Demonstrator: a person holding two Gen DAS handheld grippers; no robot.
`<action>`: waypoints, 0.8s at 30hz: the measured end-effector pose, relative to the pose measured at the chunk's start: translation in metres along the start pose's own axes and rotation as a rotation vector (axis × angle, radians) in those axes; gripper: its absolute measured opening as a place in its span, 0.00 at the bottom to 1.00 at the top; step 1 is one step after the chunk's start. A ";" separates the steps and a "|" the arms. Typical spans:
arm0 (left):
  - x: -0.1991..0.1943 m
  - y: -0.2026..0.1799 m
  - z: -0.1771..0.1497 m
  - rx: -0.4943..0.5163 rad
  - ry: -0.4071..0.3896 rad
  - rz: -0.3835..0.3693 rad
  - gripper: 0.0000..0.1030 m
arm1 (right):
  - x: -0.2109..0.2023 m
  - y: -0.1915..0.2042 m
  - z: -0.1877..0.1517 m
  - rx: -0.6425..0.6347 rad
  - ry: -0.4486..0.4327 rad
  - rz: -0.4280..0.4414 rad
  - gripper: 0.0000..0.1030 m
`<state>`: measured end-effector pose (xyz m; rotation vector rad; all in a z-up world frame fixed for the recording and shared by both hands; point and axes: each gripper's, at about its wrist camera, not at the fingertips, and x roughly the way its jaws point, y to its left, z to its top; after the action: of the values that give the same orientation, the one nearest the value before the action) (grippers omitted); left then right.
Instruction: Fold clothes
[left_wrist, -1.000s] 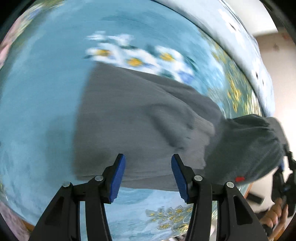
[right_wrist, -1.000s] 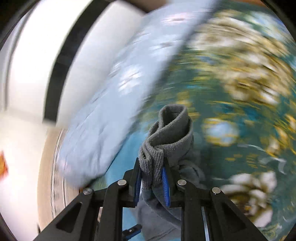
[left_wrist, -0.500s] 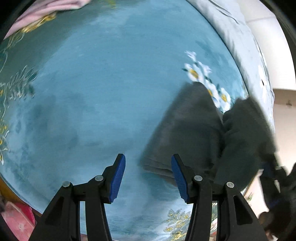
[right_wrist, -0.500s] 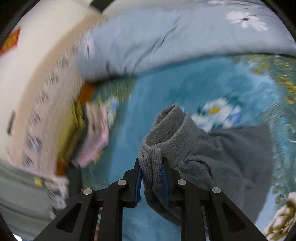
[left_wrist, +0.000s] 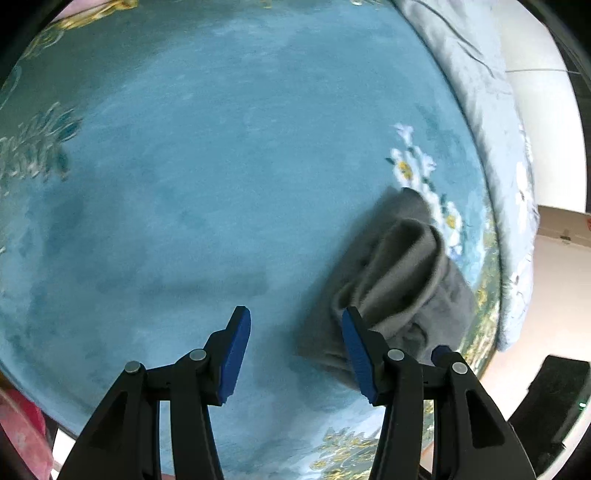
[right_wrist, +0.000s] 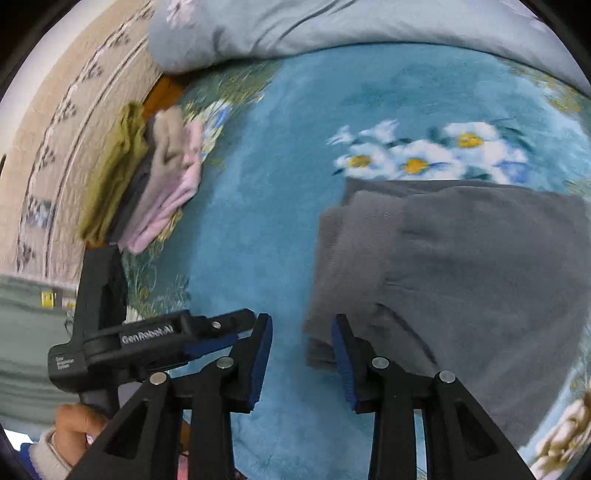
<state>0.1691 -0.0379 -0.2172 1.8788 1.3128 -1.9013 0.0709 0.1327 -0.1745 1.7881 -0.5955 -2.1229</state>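
A grey knit garment (right_wrist: 458, 266) lies folded on the blue floral blanket (right_wrist: 258, 221). In the left wrist view it (left_wrist: 402, 273) sits bunched at the right, by the right fingertip. My right gripper (right_wrist: 301, 354) is open and empty just above the blanket, at the garment's near left corner. My left gripper (left_wrist: 295, 350) is open and empty over bare blanket, left of the garment. The left gripper's body also shows in the right wrist view (right_wrist: 147, 336), held by a hand at the lower left.
A stack of folded clothes (right_wrist: 155, 181), olive, dark, beige and pink, lies at the blanket's left edge. A pale blue quilt (right_wrist: 332, 26) is heaped along the far side; it also shows in the left wrist view (left_wrist: 491, 122). The bed edge runs along the near side.
My right gripper has let go of the grey garment, which now lies flat and folded on the blanket. Both grippers have swung round; the left one has moved off the garment to its left.
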 end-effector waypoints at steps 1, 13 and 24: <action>0.002 -0.007 0.000 0.026 0.008 -0.018 0.51 | -0.006 -0.013 -0.002 0.047 -0.014 -0.005 0.37; 0.069 -0.071 0.011 0.245 0.106 0.073 0.51 | -0.054 -0.126 -0.037 0.400 -0.094 -0.109 0.37; 0.061 -0.068 0.002 0.298 0.051 0.058 0.22 | -0.057 -0.144 -0.051 0.480 -0.112 -0.088 0.37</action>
<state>0.1112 0.0289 -0.2396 2.0881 1.0198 -2.1295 0.1359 0.2795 -0.2043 1.9646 -1.1568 -2.2918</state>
